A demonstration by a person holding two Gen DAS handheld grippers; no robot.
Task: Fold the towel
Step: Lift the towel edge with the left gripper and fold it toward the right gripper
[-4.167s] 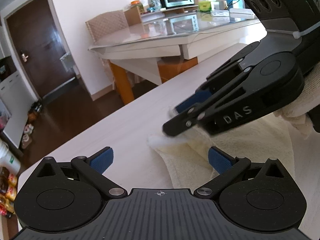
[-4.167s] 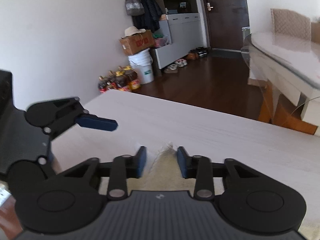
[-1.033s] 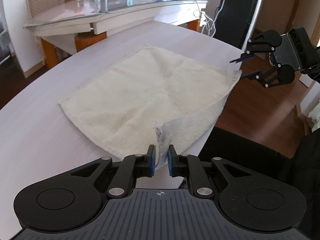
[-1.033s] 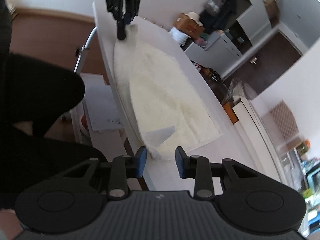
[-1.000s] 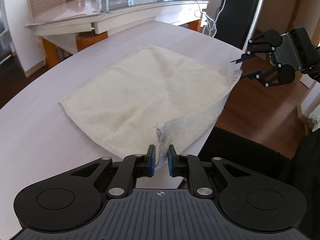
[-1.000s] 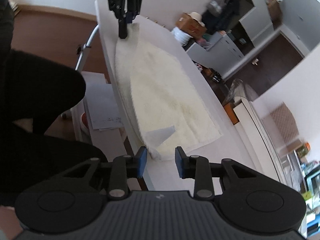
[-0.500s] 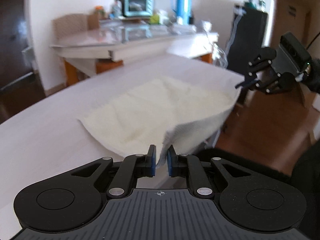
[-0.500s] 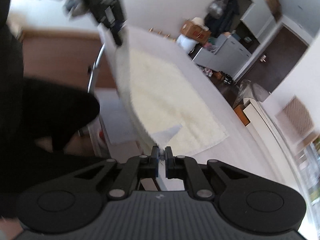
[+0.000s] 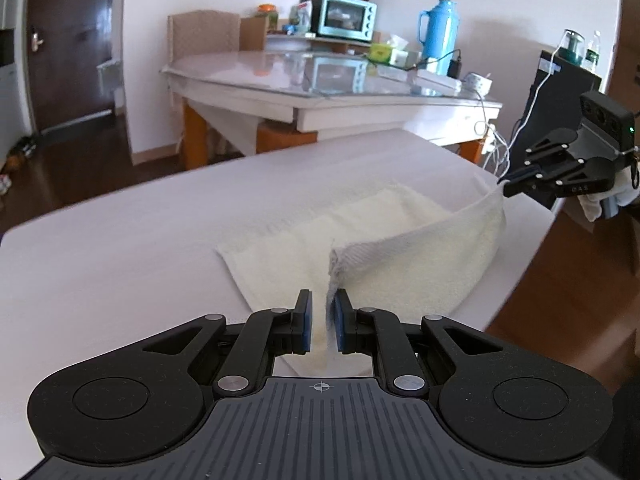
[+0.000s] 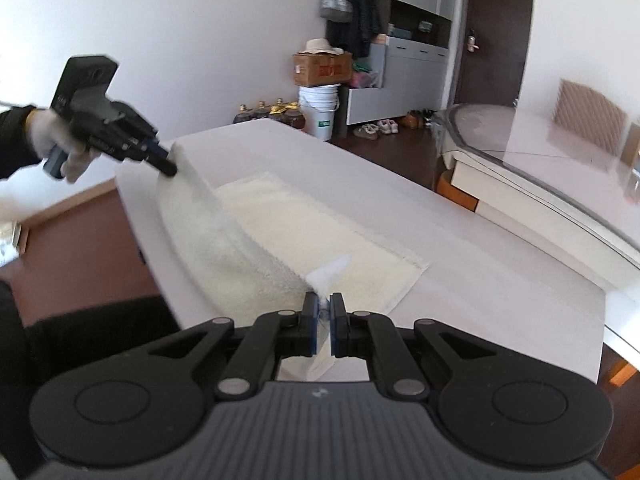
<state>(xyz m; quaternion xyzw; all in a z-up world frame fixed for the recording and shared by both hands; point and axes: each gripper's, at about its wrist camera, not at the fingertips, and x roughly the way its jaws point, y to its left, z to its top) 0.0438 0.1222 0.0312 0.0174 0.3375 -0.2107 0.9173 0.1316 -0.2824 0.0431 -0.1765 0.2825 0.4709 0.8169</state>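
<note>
Towel: the cream towel lay on the white desk near its edge on your side, its far half flat, its near edge lifted off the surface and stretched between your two claws.
Towel, near edge: it rose as a raised band from one held corner to the other, the underside facing you.
Left claw: your left claw was clenched on one near corner of the towel; the cloth stood up between its blue pads. From the right wrist camera the same claw held that corner up above the desk edge.
Right claw: your right claw was clenched on the other near corner, a white tip of cloth poking up between the pads. From the left wrist camera it gripped the towel's lifted corner beyond the desk's rim.
Hands: both wore white gloves, with a dark sleeve behind the left one.
Beyond the desk: a glass-topped table stood farther back, bearing a teal oven and a blue flask.
Floor: dark wood, with a white bucket by the wall.
</note>
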